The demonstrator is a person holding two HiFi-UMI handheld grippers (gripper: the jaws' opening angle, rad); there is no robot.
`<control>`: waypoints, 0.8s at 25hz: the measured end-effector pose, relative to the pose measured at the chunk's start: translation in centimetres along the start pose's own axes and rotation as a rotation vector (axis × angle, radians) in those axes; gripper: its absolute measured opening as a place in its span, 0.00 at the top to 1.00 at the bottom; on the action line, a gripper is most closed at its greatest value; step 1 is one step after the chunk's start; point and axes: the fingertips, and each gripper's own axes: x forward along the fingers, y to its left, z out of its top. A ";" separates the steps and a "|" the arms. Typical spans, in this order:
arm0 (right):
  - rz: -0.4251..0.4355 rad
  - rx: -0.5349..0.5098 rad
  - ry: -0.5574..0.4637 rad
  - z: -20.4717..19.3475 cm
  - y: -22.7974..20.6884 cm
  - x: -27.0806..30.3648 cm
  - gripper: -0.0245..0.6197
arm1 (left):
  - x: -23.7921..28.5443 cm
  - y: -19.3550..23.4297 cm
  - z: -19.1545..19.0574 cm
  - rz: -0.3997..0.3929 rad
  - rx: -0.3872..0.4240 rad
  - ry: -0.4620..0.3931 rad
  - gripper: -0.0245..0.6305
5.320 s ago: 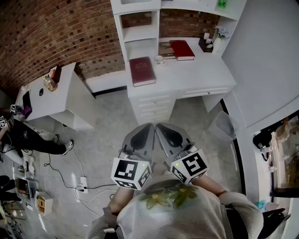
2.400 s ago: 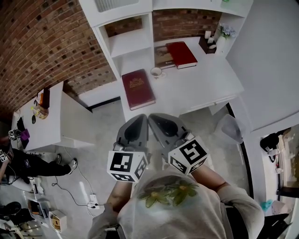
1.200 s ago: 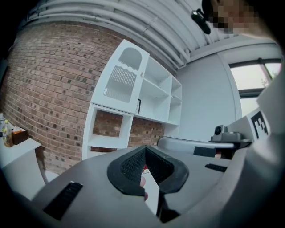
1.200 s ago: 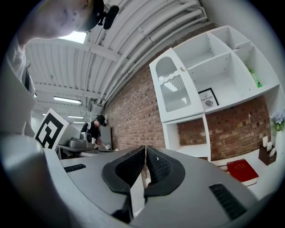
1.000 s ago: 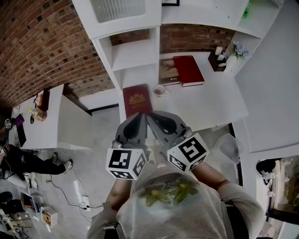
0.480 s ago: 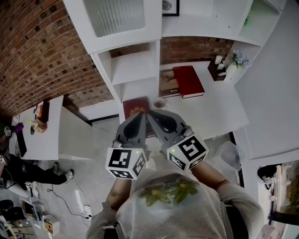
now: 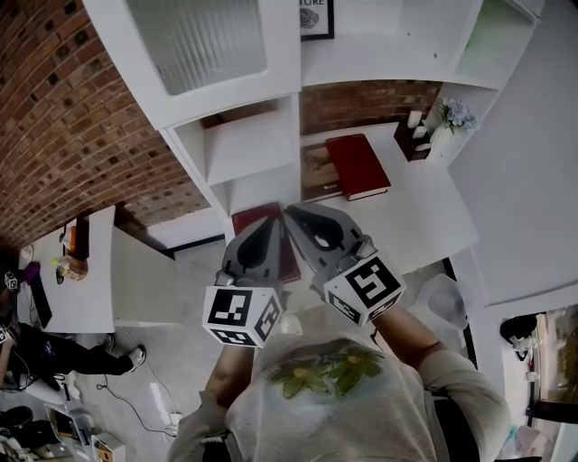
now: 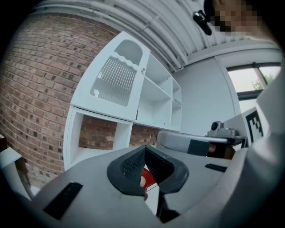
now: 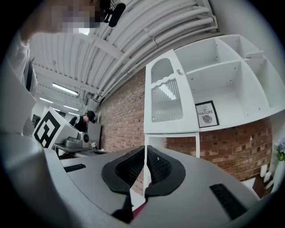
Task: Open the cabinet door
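Brick wall (image 7: 81, 117) backs a white desk (image 7: 424, 212) with a hutch on top. The cabinet door (image 7: 209, 47) is at the hutch's upper left, shut flush in its frame. It has a ribbed glass panel and a small knob (image 9: 179, 71) high on its right edge.

I have both tools well short of it, level and side by side over the desk's front. The left gripper (image 8: 144, 150) has its jaws pressed together with nothing between the pads. The right gripper (image 9: 146, 151) is the same, pads meeting and pinching nothing.

Just right of the door, a compartment holds a framed print (image 7: 316, 16). On the desk lies a red book (image 7: 358, 165), with a darker flat item (image 7: 316, 171) tucked against its left side that I can't identify. A second dark red book (image 7: 248, 217) is mostly covered by my grippers. At the desk's far right corner a vase (image 7: 449, 119) holds pale flowers beside a dark holder (image 7: 414, 137); its contents are too small to tell. Off to the left, a side table (image 7: 99, 289) carries small clutter, and a person (image 7: 36, 347) is cut off by the frame edge.
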 end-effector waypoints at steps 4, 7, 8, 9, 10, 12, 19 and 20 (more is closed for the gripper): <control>-0.015 -0.016 -0.005 0.4 -1.4 1.0 0.92 | 1.0 0.9 0.1 -0.003 0.001 0.004 0.95; -0.027 -0.024 0.004 0.5 -2.4 1.9 0.92 | 1.6 1.6 0.2 -0.005 -0.001 0.007 0.95; -0.029 -0.027 0.007 0.6 -2.7 2.1 0.92 | 1.8 1.8 0.2 -0.007 -0.002 0.007 0.95; -0.029 -0.030 0.009 0.6 -2.9 2.4 0.92 | 2.1 1.9 0.3 -0.008 -0.002 0.007 0.95; -0.028 -0.033 0.011 0.7 -3.2 2.6 0.92 | 2.3 2.1 0.3 -0.010 -0.002 0.007 0.95; -0.035 -0.041 0.013 0.9 -3.9 3.0 0.92 | 2.8 2.3 0.4 -0.014 -0.003 0.009 0.95; -0.071 -0.057 0.031 1.5 -6.4 4.3 0.92 | 4.1 2.8 0.2 -0.034 -0.009 0.025 0.95; -0.075 -0.054 0.030 1.5 -6.8 4.6 0.92 | 4.3 2.9 0.2 -0.038 -0.009 0.029 0.95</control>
